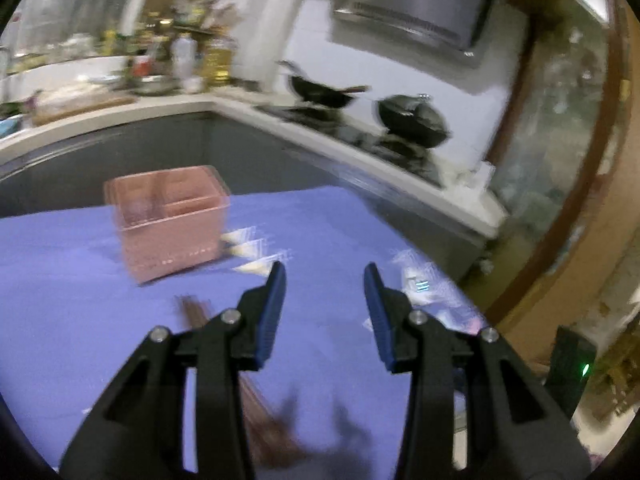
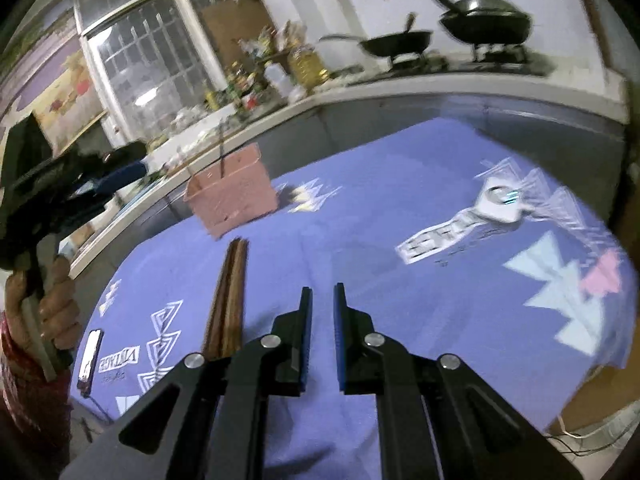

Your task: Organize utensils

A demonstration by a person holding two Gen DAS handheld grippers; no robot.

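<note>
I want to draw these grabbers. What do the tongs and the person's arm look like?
The left tongs and right tongs match: black plastic arms with triangle-shaped cut-outs, round silver bolts at the joints, and flat blue ribbed pads inside the tips. In the right view, the left hand grips a black handle, with a red patterned sleeve at the wrist.

Home kitchen: woks (image 2: 486,24) on stove, counter (image 1: 120,114).

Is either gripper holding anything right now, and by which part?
Nothing is held. The left gripper and right gripper both have empty jaws; the chopsticks lie loose on the cloth.
</note>
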